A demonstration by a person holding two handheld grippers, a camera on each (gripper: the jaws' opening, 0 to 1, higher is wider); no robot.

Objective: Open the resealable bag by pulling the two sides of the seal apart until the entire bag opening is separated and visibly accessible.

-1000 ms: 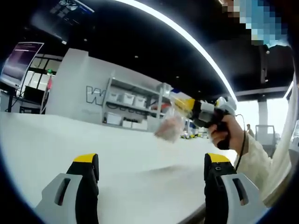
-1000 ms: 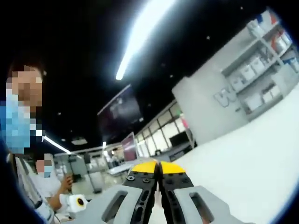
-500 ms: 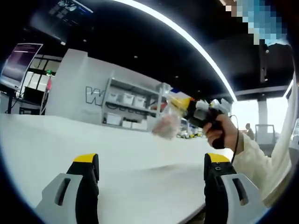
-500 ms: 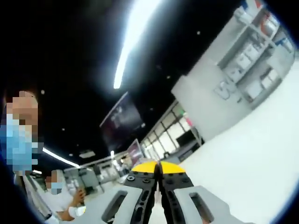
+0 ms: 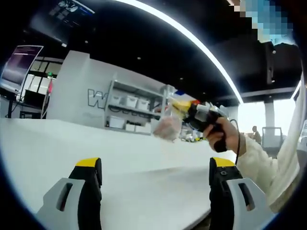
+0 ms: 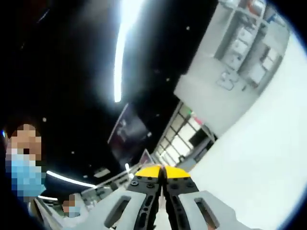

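Left hand-held gripper [image 5: 154,178]: jaws wide apart, nothing between them, low over white table [image 5: 57,143]. Right hand-held gripper [image 5: 178,106] seen from the left gripper view, held by a hand [image 5: 221,136], lifts the clear bag [image 5: 168,125] in the air above table, w/ shelves [image 5: 132,108] behind. Right gripper view: yellow tips pressed together [image 6: 163,171]; bag edge not discernible there.

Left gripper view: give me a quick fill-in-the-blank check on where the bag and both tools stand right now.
1. The clear bag hangs from the ____ tool, held up above the white table.
2. The left tool has its jaws ____ with nothing between them.
3. In the right gripper view, the yellow-tipped jaws are ____.

Missing words: right; open; shut
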